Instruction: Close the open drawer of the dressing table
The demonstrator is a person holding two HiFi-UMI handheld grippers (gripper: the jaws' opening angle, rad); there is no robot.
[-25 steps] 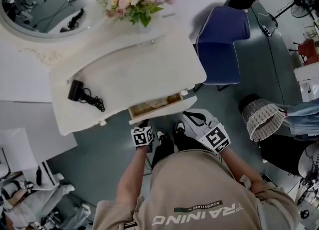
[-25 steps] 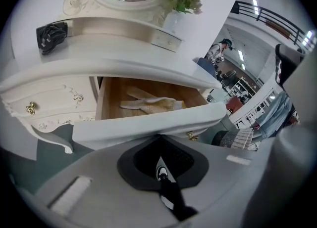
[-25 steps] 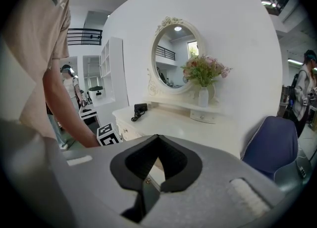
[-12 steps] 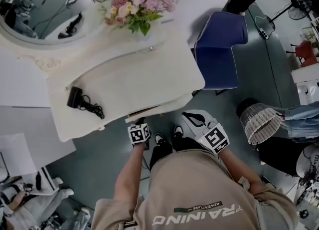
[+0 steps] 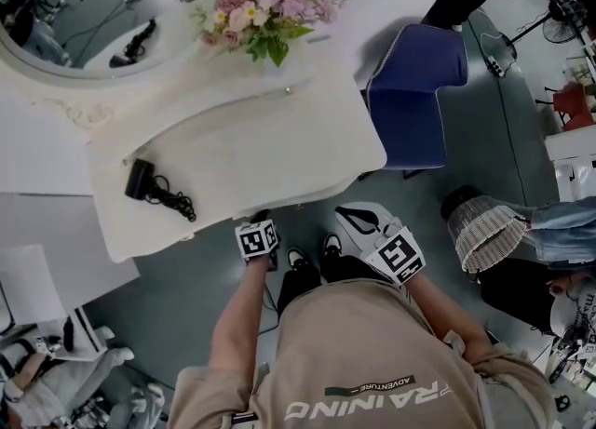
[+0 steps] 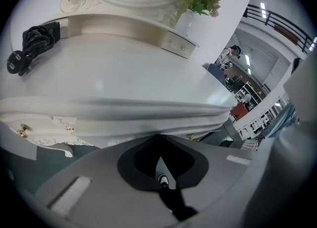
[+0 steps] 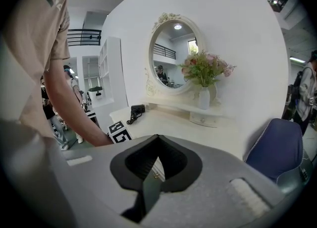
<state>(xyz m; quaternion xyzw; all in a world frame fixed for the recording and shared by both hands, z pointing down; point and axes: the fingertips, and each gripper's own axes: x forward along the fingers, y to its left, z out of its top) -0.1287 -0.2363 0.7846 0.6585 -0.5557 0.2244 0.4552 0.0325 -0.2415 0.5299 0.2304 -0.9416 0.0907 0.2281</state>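
pink flower bouquet (image 5: pixel 265 10) far centre (in a white vase (image 7: pixel 204 98)), round mirror (image 5: pixel 74 18) far left, black charger with coiled cable (image 5: pixel 154 187) left, blue chair (image 5: pixel 414 92) right, woven basket (image 5: pixel 484 227) near right

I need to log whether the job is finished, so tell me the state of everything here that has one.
Drawer: shut, pushed fully in.
Left claw: shut, empty, tips at the drawer.
Right claw: shut, empty.
Small drawer: shut.
Vase: upright.
Cord: bundled.
Chair: empty.
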